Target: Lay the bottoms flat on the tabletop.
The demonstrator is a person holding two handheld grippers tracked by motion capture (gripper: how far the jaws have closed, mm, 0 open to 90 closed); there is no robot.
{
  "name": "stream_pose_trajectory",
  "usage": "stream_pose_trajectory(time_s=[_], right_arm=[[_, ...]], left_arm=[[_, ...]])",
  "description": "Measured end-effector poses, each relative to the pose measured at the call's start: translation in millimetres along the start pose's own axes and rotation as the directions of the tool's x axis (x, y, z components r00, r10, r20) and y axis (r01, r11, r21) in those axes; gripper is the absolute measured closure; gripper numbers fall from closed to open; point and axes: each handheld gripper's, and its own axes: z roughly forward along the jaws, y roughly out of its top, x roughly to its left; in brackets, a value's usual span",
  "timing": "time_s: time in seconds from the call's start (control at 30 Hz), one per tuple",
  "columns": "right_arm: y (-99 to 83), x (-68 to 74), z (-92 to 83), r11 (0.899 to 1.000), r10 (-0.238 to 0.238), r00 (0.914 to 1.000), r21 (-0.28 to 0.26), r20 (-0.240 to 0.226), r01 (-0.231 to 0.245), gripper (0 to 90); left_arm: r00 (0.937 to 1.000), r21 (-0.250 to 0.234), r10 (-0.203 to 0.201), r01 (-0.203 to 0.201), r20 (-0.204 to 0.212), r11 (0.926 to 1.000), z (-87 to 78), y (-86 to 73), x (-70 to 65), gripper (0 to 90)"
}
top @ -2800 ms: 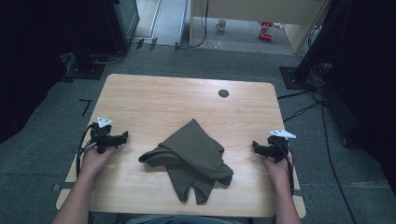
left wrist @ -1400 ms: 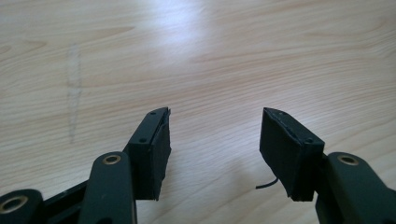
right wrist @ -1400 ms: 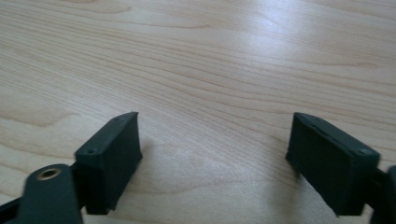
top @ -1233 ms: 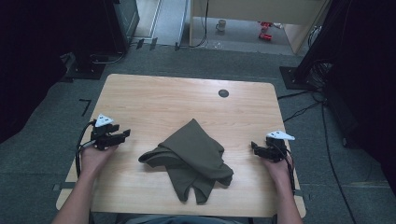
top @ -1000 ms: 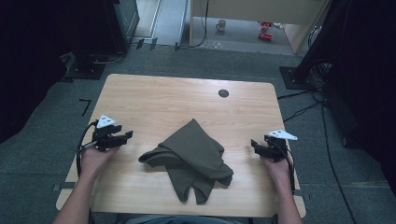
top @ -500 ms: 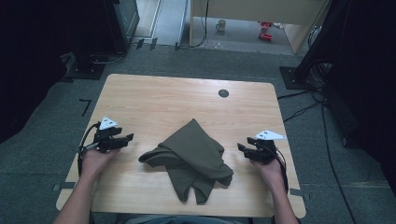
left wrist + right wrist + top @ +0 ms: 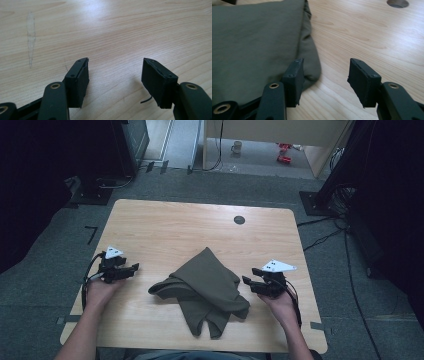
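The right gripper (image 7: 248, 283), its parted jaws having just narrowed on nothing, nears the olive cloth's (image 7: 205, 287) right edge; the left gripper (image 7: 134, 269) gapes over bare table (image 7: 175, 225).

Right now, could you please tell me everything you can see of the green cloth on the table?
The cloth is a dark olive, matte, soft-looking fabric, crumpled and folded over itself into a rough heap. One smooth fold peaks toward the far side, and two loose flaps trail toward the person. It lies flat on the wooden table, near the middle of the near half. The right tool is open at its right edge, one jaw over the fabric, nothing pinched.
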Motion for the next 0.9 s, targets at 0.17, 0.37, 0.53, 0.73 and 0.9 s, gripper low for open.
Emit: stream_pose_trajectory(time_s=[0.17, 0.37, 0.53, 0.73, 0.9], right_arm=[[3.9, 11.8, -1.1, 1.000, 0.001, 0.9992, -0.012, -0.040, -0.002, 46.3], [6.7, 28.1, 1.6, 0.999, -0.037, 0.9975, -0.007, -0.060, 0.037, 46.3], [8.6, 40.4, 1.5, 0.999, -0.048, 0.9942, -0.016, -0.096, 0.047, 46.3], [11.9, 56.4, -0.3, 0.998, -0.065, 0.9882, -0.036, -0.139, 0.061, 46.3], [12.0, 70.8, 3.4, 0.995, -0.095, 0.9821, -0.028, -0.162, 0.092, 46.1]], left_arm=[[1.0000, -0.011, -0.003, 0.003, -0.003, 0.9999, 0.1, -1.3, 1.1, 39.5], [0.9998, -0.013, 0.013, -0.013, -0.012, 0.9998, 0.8, -1.9, -0.4, 38.6], [0.9997, -0.021, 0.018, -0.019, -0.017, 0.9996, 1.0, -3.2, -0.8, 38.4], [0.9996, -0.038, 0.017, -0.018, -0.022, 0.9991, 1.2, -5.5, -1.3, 37.9], [0.9997, -0.045, 0.014, -0.015, -0.022, 0.9989, 1.2, -6.3, -1.3, 37.8]])
